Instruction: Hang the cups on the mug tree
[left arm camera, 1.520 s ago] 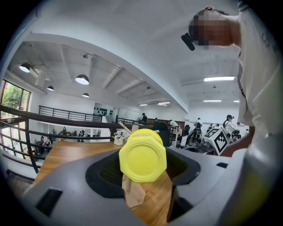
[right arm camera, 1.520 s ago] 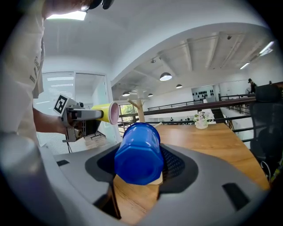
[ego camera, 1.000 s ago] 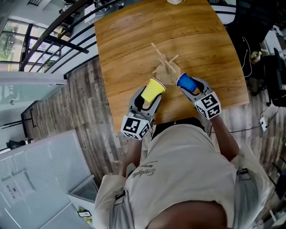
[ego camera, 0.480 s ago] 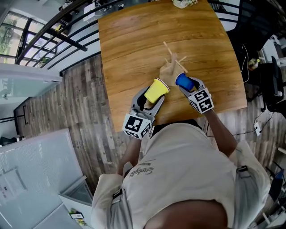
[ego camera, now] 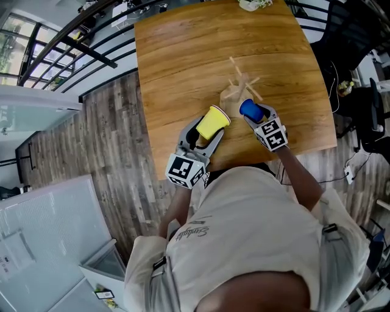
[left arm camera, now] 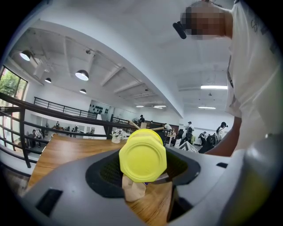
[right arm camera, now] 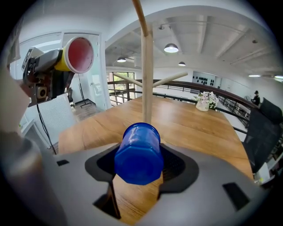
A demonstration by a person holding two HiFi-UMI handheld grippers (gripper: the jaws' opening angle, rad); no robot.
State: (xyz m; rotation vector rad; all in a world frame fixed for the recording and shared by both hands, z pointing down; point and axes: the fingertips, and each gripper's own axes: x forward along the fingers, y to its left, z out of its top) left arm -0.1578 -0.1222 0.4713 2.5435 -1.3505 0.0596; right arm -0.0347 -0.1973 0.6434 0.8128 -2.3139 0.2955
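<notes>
A wooden mug tree [ego camera: 242, 88] with bare pegs stands on the table [ego camera: 183, 55]; in the right gripper view its post [right arm camera: 147, 75] rises straight ahead. My left gripper [ego camera: 204, 131] is shut on a yellow cup [ego camera: 212, 122], held left of the tree with its bottom [left arm camera: 142, 155] facing the camera. The right gripper [ego camera: 256, 114] is shut on a blue cup [ego camera: 251, 110], whose mouth points at the tree's foot; the blue cup [right arm camera: 137, 152] fills the jaws. The yellow cup's red inside [right arm camera: 79, 54] shows at upper left in the right gripper view.
A small white flower pot [ego camera: 254, 4] sits at the table's far edge, seen as a pot [right arm camera: 203, 101] beyond the tree. A black railing [ego camera: 73, 46] runs along the left. The person's body covers the table's near edge.
The right gripper with the blue cup has sunk and tipped down toward the tree's base. The left gripper with the yellow cup has shifted slightly toward the tree.
</notes>
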